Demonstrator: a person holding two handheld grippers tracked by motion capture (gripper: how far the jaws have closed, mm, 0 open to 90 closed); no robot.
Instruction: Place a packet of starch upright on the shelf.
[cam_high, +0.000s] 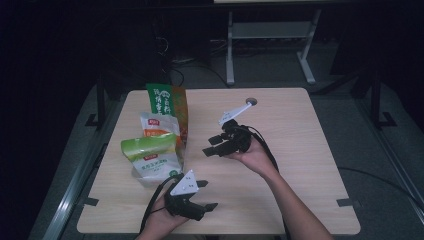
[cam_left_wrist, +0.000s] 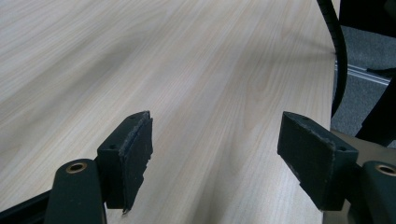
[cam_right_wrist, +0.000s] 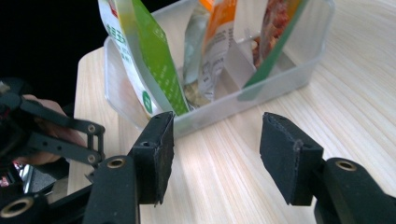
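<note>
A clear plastic bin (cam_right_wrist: 285, 79) stands on the left part of the wooden table (cam_high: 280, 150) with snack bags upright in it. Among them are a dark green bag (cam_high: 162, 97), a white and orange bag (cam_high: 159, 125) and a light green and white bag (cam_high: 150, 152). My right gripper (cam_high: 211, 145) is at mid-table and points left at the bin; its jaws (cam_right_wrist: 215, 156) stand open over bare wood, a short way off the bin's wall. My left gripper (cam_high: 206, 195) sits near the front edge, just right of the bin's near end. Open, it (cam_left_wrist: 217, 158) holds nothing.
A round cable hole (cam_high: 251, 101) lies near the table's far edge. The right gripper's black cable (cam_left_wrist: 337, 51) crosses the left gripper view by the table edge. Beyond the table stands a white desk frame (cam_high: 270, 35) on the dark floor.
</note>
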